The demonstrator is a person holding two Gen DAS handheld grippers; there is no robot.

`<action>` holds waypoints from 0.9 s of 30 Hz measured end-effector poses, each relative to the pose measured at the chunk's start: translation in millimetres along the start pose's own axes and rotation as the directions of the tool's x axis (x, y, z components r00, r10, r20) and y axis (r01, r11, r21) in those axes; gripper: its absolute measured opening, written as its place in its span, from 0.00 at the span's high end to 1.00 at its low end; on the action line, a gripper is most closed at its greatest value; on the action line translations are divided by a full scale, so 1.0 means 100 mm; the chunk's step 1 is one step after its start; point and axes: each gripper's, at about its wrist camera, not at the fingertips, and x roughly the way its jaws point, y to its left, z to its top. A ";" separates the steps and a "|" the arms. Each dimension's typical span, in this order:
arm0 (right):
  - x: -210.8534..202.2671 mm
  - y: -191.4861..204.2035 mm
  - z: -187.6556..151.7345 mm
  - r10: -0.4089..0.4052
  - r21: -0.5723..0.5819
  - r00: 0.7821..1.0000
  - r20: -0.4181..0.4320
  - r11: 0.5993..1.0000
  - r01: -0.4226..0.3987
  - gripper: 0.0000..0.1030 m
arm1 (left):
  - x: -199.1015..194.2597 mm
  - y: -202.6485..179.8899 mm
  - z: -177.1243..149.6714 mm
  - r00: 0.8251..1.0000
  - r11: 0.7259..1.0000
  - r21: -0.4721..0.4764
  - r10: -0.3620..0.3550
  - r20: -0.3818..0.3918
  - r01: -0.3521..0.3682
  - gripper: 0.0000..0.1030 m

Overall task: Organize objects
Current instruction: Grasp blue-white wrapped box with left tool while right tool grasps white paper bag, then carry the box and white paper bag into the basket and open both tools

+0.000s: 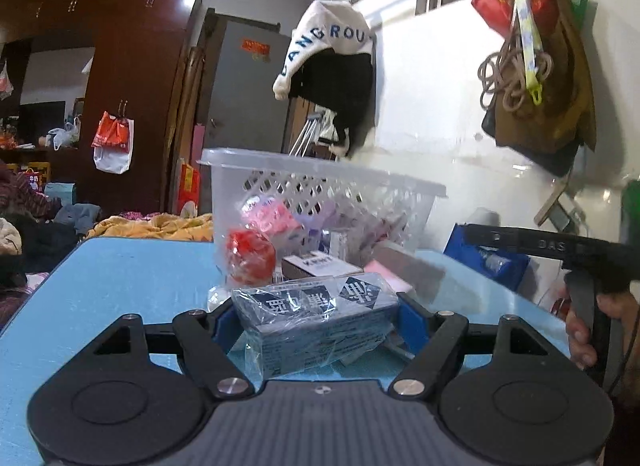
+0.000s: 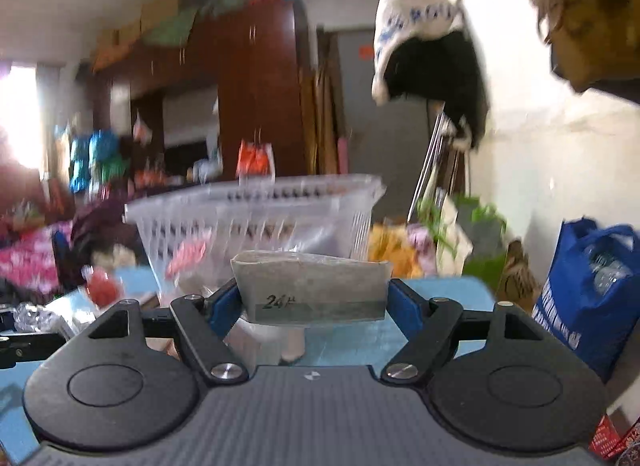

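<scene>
Left wrist view: left gripper (image 1: 316, 316) jaws clenched on wrapped blue pack (image 1: 316, 320), long axis crosswise between jaws, just above table (image 1: 120, 286). Basket (image 1: 320, 185) straight ahead, near.

Right wrist view: right gripper (image 2: 310, 300) jaws grasping grey packet (image 2: 312, 286), crosswise; basket (image 2: 256, 209) ahead, slightly left. View blurred.
</scene>
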 end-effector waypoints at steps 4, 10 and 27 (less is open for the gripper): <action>0.03 0.07 0.01 -0.001 -0.037 1.000 0.002 0.999 0.001 0.23 | -0.06 0.03 0.02 0.999 1.000 0.000 0.002 0.038 -0.002 0.22; -0.02 0.06 -0.01 -0.009 -0.023 0.999 0.047 1.000 0.010 0.23 | -0.14 0.00 0.05 0.996 1.000 0.014 -0.015 0.085 0.014 0.22; 0.81 0.23 1.18 -0.006 -0.131 1.000 0.013 0.991 0.008 0.23 | 1.07 0.07 1.74 1.000 1.000 -0.006 0.017 0.002 -0.017 0.22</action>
